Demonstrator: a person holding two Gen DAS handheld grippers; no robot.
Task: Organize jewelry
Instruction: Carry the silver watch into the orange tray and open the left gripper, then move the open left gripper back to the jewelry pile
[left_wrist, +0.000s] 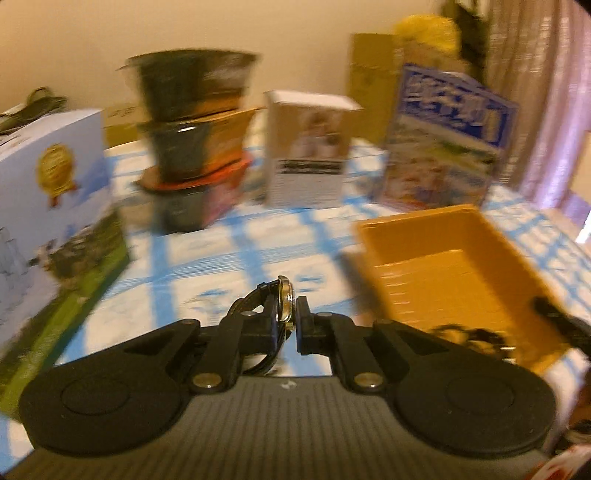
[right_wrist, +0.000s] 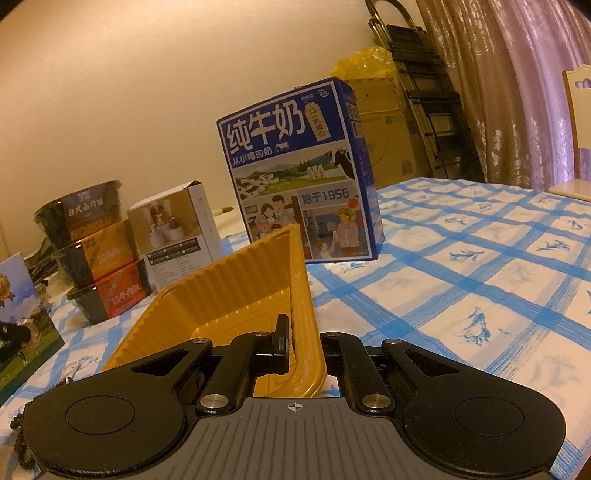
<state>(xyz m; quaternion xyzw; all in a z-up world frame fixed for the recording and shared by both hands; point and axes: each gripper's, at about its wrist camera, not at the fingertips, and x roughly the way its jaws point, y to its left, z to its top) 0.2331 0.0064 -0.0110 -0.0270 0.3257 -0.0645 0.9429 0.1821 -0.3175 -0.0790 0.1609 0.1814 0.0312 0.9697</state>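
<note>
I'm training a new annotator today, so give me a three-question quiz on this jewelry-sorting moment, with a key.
1. True or false: the left gripper is empty.
2. What does the right gripper clamp? A) the milk carton B) the wall of the yellow tray C) the tablecloth
3. Fill in: in the left wrist view the tray lies to the ___ of the watch.

Key: 1. False, it is shut on the watch, gripping its case. 2. B. 3. Right.
</note>
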